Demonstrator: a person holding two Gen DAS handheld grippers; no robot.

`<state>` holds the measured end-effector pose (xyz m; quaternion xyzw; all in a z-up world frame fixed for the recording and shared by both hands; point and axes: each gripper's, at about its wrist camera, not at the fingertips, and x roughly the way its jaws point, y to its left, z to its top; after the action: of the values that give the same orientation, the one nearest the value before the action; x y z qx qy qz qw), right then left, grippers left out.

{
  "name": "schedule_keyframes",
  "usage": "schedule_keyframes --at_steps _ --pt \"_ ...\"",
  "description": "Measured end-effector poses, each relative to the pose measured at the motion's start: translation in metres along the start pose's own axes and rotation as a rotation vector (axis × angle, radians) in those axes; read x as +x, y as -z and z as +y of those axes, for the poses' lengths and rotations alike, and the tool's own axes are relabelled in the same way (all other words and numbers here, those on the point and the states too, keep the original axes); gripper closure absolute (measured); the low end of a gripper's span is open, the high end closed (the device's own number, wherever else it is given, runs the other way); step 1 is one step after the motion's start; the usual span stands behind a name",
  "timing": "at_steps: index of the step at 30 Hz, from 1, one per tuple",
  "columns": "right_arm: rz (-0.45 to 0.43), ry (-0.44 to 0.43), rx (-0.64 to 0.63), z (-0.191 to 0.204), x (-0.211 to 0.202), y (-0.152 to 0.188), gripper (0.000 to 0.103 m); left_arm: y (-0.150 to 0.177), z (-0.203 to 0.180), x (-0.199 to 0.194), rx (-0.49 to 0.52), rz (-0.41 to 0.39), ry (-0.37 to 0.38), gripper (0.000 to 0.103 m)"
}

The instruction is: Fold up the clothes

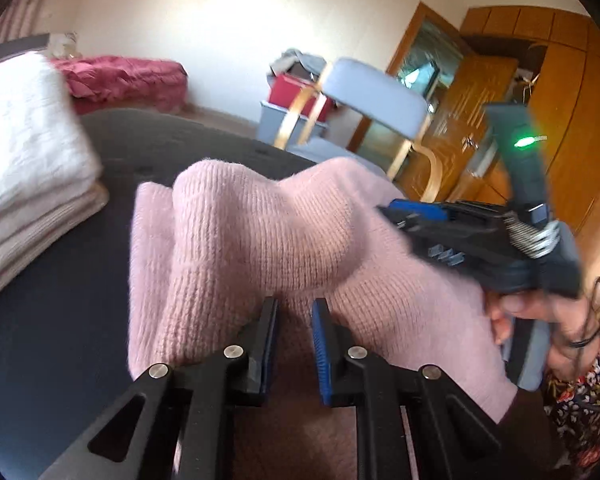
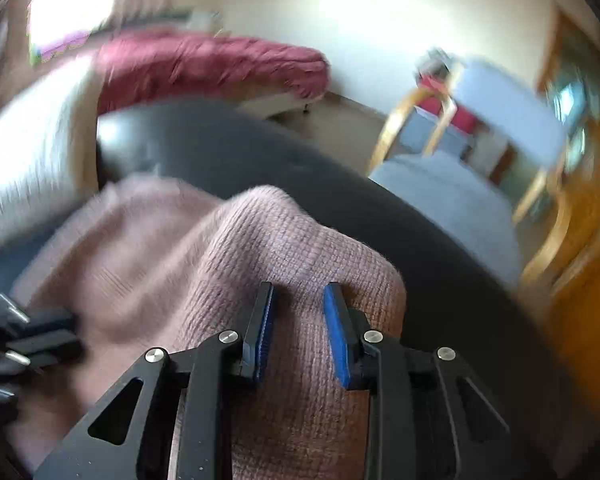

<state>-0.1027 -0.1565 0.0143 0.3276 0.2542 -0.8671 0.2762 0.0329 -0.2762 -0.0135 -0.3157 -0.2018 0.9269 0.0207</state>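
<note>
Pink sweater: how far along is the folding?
Done: a stack of folded pale knitwear sits at the left of the dark surface. In hand: the pink sweater lies bunched, with the left gripper and right gripper each straddling a ridge of it. Left: flattening and finishing its folds.

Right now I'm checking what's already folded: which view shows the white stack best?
The left wrist view: the folded white stack sits sharp at the left edge, layers visible. The right wrist view shows it only as a motion-blurred white mass.
</note>
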Motion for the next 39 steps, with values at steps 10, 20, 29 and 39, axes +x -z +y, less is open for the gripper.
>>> schedule_keyframes --at_steps 10,20,29,39 --pt "-0.13 -0.059 0.2 -0.033 -0.031 0.004 0.075 0.026 0.012 -0.033 -0.102 -0.048 0.049 0.09" --pt "-0.022 -0.181 -0.055 0.04 0.0 0.0 0.071 -0.05 0.009 -0.002 -0.151 0.021 0.012 0.084" --pt "-0.171 -0.199 -0.046 0.018 -0.042 0.001 0.071 -0.008 0.023 -0.002 -0.167 -0.027 -0.131 0.093" --pt "-0.065 -0.151 0.094 -0.017 0.011 0.0 0.077 -0.007 0.021 0.003 -0.225 -0.077 -0.115 0.098"
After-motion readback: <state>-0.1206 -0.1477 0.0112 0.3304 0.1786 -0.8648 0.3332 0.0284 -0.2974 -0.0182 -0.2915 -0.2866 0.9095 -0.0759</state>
